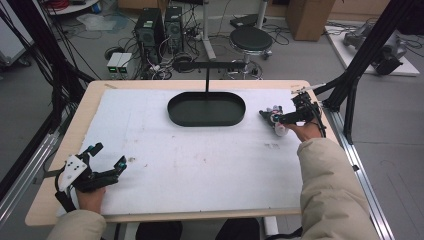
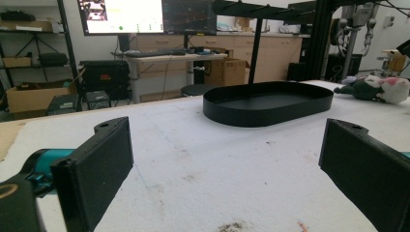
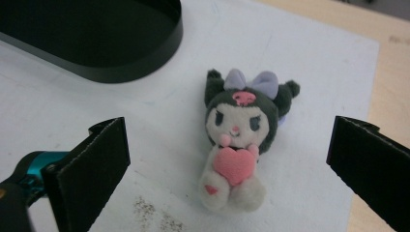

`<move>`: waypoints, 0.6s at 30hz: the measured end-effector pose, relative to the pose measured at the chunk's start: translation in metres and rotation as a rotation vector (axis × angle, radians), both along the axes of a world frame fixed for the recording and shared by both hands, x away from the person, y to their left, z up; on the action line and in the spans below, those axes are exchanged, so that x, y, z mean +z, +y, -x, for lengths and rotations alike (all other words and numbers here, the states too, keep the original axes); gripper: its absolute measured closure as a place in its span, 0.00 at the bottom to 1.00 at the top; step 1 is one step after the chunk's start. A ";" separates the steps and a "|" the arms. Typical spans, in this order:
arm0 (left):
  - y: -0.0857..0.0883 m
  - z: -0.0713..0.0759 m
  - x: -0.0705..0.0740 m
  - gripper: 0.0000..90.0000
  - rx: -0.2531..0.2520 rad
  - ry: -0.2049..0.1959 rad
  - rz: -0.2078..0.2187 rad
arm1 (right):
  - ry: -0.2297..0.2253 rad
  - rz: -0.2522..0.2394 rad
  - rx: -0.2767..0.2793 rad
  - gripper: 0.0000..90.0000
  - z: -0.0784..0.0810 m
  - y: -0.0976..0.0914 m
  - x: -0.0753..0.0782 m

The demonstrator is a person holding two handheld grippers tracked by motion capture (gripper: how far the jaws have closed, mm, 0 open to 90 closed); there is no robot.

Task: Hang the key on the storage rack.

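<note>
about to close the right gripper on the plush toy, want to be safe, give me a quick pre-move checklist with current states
1. Right gripper open: ok, jaws spread wide.
2. Plush toy between the jaws: ok, lying face up and centred.
3. Toy free of the black tray: ok, a gap of white mat shows.
4. Jaws low enough to grip the toy: cannot tell.
5. Left gripper out of the way: ok, open at the near left corner.
6. Tray ready to receive: ok, nothing in it.
</note>
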State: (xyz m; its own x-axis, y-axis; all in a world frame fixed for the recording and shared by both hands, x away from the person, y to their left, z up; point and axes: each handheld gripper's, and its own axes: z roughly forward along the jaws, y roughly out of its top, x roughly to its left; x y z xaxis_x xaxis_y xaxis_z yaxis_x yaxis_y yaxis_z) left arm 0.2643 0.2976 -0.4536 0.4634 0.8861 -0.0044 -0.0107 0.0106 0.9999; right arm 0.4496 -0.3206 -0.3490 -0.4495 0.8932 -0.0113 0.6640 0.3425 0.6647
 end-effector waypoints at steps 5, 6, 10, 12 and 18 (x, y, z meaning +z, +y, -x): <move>0.000 0.000 0.000 0.06 -0.001 0.001 0.000 | 0.064 0.026 -0.025 0.01 -0.008 -0.002 -0.010; 0.000 0.000 0.000 0.06 0.000 0.002 0.002 | 0.069 0.030 -0.023 0.01 -0.009 -0.001 -0.011; 0.000 0.000 0.000 0.06 0.000 0.001 0.000 | 0.102 0.058 -0.024 0.01 -0.014 0.001 -0.017; 0.000 0.000 0.000 0.06 -0.002 0.000 -0.001 | 0.125 0.076 -0.023 0.01 -0.017 0.002 -0.021; 0.000 0.001 0.000 0.06 -0.005 -0.007 0.004 | 0.164 0.105 -0.032 0.01 -0.024 0.007 -0.032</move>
